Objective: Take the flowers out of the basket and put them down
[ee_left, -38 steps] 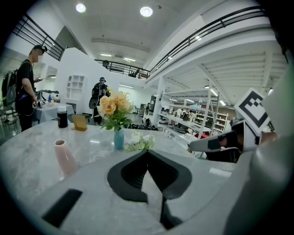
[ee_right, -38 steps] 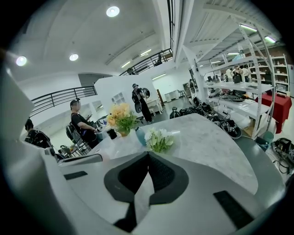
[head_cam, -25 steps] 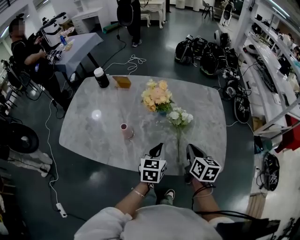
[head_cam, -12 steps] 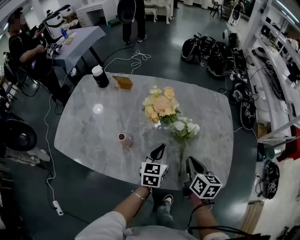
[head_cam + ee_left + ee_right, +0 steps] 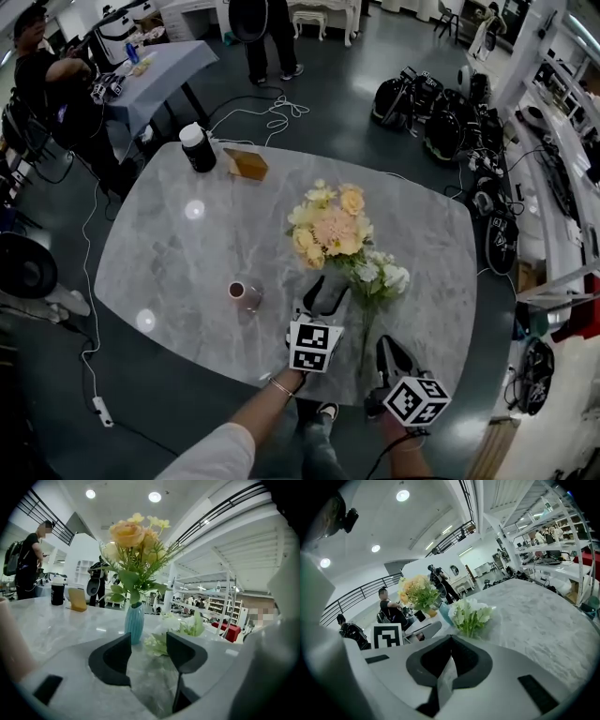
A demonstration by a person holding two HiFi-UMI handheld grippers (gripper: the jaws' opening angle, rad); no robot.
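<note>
Pointing at the yellow bouquet (image 5: 129, 534) just ahead, the left gripper (image 5: 149, 644) has just been opening, jaws empty.

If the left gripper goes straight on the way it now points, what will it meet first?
Probably the white flowers lying on the table, straight ahead of the left gripper; its jaws have just been opening and hold nothing. The blue vase stands close behind, slightly left; depth is unclear.

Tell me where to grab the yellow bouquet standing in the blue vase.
Probably the bunched stems just above the mouth of the blue vase, coming in level from the person's side: the yellow bouquet stands upright and is narrowest there, below the spreading blooms.
</note>
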